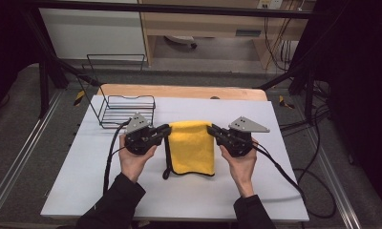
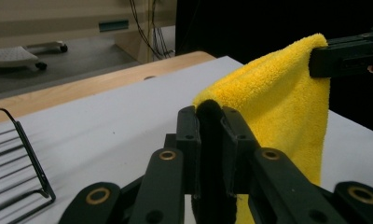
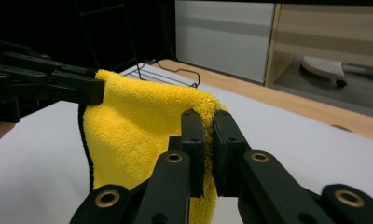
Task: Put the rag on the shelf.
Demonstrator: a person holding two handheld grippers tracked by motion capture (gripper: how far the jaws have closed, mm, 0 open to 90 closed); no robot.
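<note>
From above, my left gripper [image 1: 166, 130] and right gripper [image 1: 211, 129] each clamp a top corner of the yellow cloth [image 1: 192, 148], which hangs onto the desk [image 1: 275, 191]. My gripper views cut off its lower edge.

text: none legible | labels: none | numbers: none

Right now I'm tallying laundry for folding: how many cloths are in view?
1: a yellow cloth hangs over the middle of the table, its top corners pinched by the left gripper and right gripper. None shows in the wire basket.
</note>
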